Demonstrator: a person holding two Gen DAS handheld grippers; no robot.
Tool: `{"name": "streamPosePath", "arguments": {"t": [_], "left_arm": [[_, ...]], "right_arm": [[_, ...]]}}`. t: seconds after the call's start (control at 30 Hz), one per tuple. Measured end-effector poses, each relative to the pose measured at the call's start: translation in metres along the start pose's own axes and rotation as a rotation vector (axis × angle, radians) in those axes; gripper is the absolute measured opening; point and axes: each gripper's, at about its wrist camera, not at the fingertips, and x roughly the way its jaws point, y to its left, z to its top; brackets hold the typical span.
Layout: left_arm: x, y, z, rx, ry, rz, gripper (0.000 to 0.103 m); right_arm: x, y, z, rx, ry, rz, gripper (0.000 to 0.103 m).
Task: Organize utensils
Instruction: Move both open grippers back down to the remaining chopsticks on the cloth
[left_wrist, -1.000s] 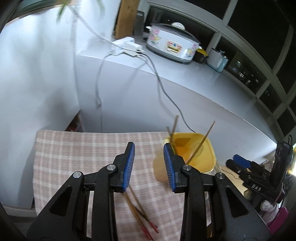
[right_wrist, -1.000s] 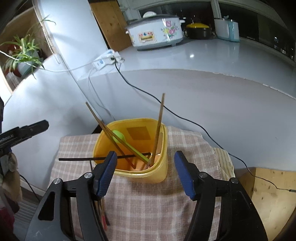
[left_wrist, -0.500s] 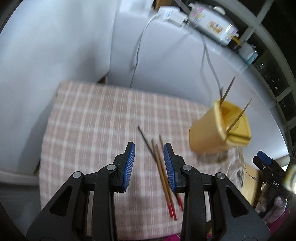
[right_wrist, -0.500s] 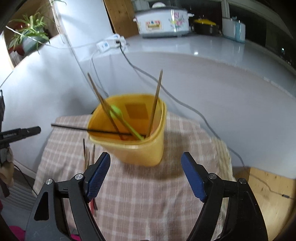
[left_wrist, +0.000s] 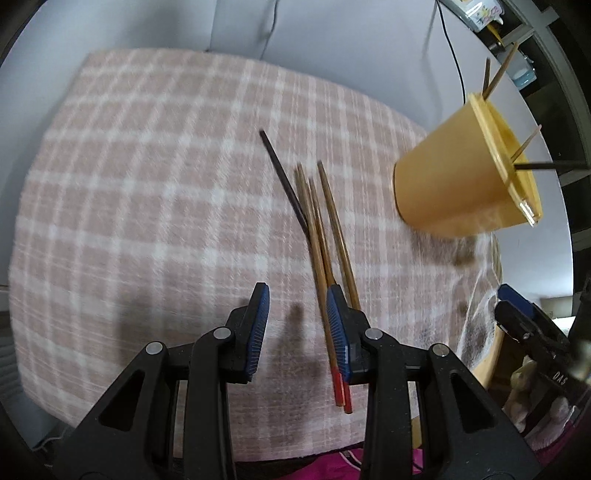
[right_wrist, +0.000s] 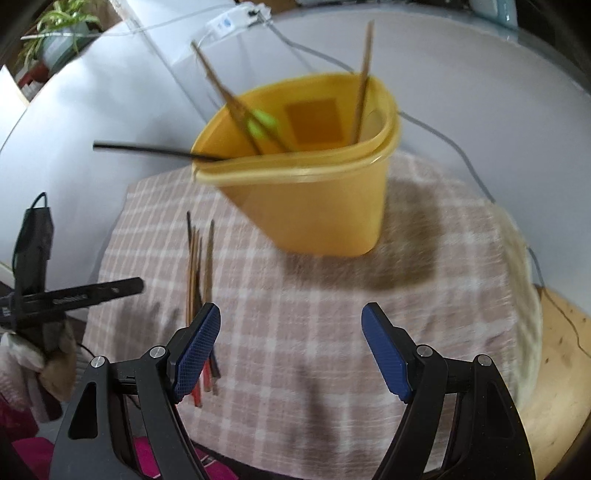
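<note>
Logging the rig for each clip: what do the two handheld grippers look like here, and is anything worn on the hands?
Both the left gripper and right gripper are black plastic frames with triangular cutouts and silver pivot screws, each carrying two fingers faced with blue ribbed pads. A black strip with white lettering and a thin black cable show on the left one in the right wrist view. The hand there appears to wear a light-coloured glove.

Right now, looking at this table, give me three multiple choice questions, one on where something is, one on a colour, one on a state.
1. Where do the loose chopsticks lie?
A. on the checked cloth
B. in the tub
C. on the floor

2. What colour is the tub?
A. blue
B. yellow
C. white

3. How is the right gripper?
A. shut on a chopstick
B. shut on the tub
C. open, nothing held

Answers: A, they rest flat on the cloth beside the tub; B, its walls are yellow; C, its pads stand apart over bare cloth.
</note>
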Motion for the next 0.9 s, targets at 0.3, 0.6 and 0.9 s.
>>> {"name": "streamPosePath", "arguments": {"t": [0.3,0.6,0.9], "left_arm": [[0.026,-0.007,0.004,-0.004,0.024,-0.008,0.032],[0.047,-0.016,0.01,0.008,0.037,0.0,0.024],[0.069,-0.019,0.012,-0.005,0.056,0.013,0.014]], "right_arm": [[0.031,0.012,-0.005,0.026,0.037,0.06,0.078],[0.06,0.023,-0.007,0.067,0.115,0.104,0.05],[0.077,0.034,-0.007,0.08,0.142,0.121,0.029]]}}
